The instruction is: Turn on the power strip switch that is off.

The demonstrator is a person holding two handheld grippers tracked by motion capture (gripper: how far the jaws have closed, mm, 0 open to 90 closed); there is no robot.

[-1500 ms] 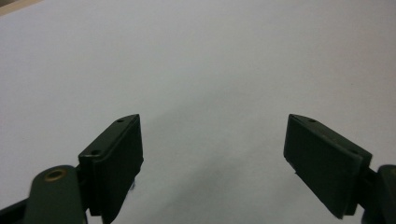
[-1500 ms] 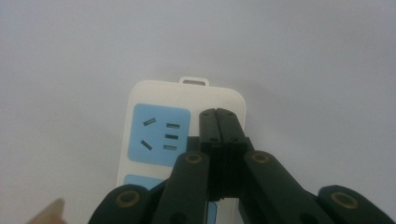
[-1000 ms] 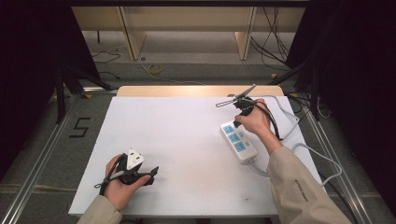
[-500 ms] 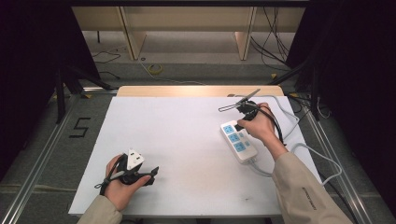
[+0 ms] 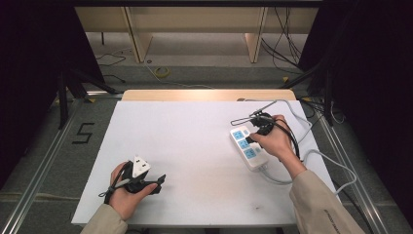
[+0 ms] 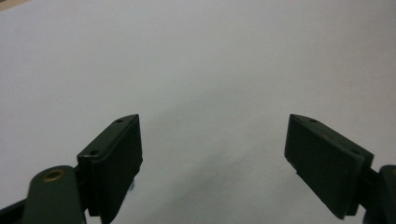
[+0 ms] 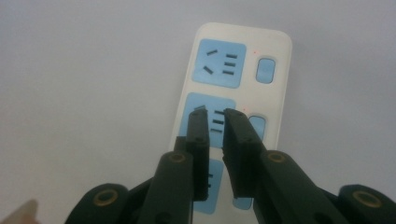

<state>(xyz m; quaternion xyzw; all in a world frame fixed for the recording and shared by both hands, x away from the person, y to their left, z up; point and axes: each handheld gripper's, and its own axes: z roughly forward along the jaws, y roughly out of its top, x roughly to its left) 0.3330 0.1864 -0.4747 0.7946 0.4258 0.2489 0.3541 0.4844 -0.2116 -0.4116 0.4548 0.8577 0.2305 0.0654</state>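
Observation:
A white power strip with blue sockets lies on the right side of the white table. My right gripper hovers right over it. In the right gripper view its jaws point at the middle socket of the strip; they have just been opening, stand open by a narrow gap, and have nothing between them. My left gripper rests near the table's front left, held in a hand. Its jaws stand wide open over bare tabletop, holding nothing.
The strip's white cable loops off the table's right side beside dark cables. A wooden strip runs along the table's far edge. A "5" mark is on the floor at left, and metal rails flank the table.
My right hand has slid a little toward the near edge, along the power strip. The left hand has kept still.

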